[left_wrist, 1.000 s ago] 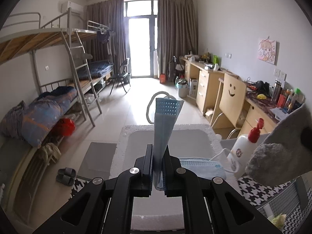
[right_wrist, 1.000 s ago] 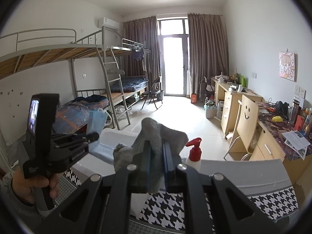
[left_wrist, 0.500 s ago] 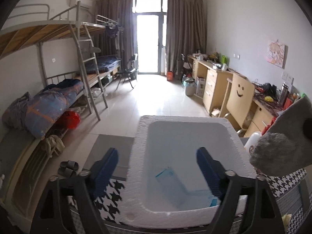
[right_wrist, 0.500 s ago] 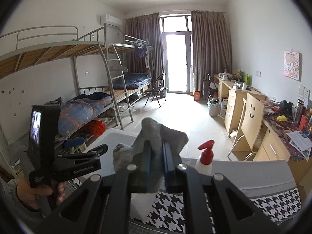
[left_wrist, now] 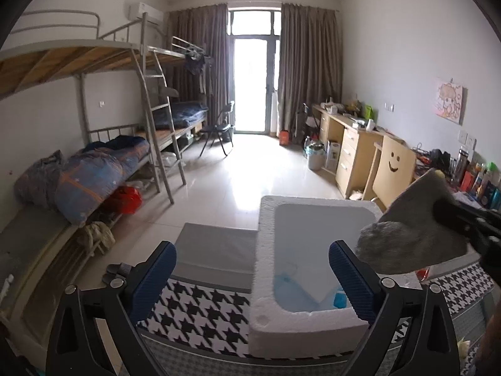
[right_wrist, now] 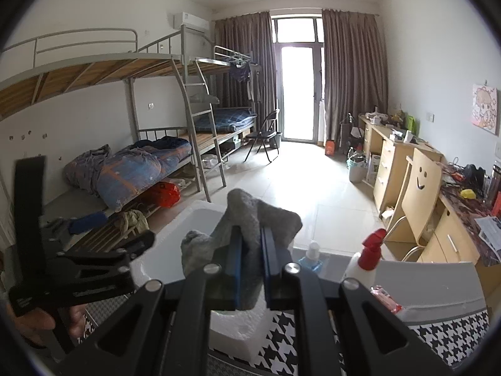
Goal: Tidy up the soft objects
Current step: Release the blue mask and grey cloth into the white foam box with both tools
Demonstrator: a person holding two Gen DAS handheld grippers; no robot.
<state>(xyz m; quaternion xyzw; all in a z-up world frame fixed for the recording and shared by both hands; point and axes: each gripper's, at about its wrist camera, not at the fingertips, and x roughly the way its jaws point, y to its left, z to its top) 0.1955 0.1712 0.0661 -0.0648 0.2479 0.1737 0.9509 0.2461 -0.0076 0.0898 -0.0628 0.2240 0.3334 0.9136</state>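
A white foam box (left_wrist: 264, 285) stands on a houndstooth-covered table (left_wrist: 203, 300). Blue face masks (left_wrist: 300, 293) lie on its floor. My left gripper (left_wrist: 250, 282) is open and empty, low over the box's near left edge. It also shows at the left of the right wrist view (right_wrist: 103, 260). My right gripper (right_wrist: 250, 269) is shut on a grey fuzzy cloth (right_wrist: 250, 222), held above the box (right_wrist: 175, 247) on its right side. The cloth also shows in the left wrist view (left_wrist: 413, 235).
A white spray bottle with a red trigger (right_wrist: 363, 260) and a small blue bottle (right_wrist: 311, 257) stand on the table behind the box. A pink packet (right_wrist: 386, 297) lies near them. A grey board (left_wrist: 216, 250) lies left of the box.
My left gripper opened and let go of the blue face mask, which now lies in the box. The gripper then drew back and left. My right gripper kept hold of the cloth.
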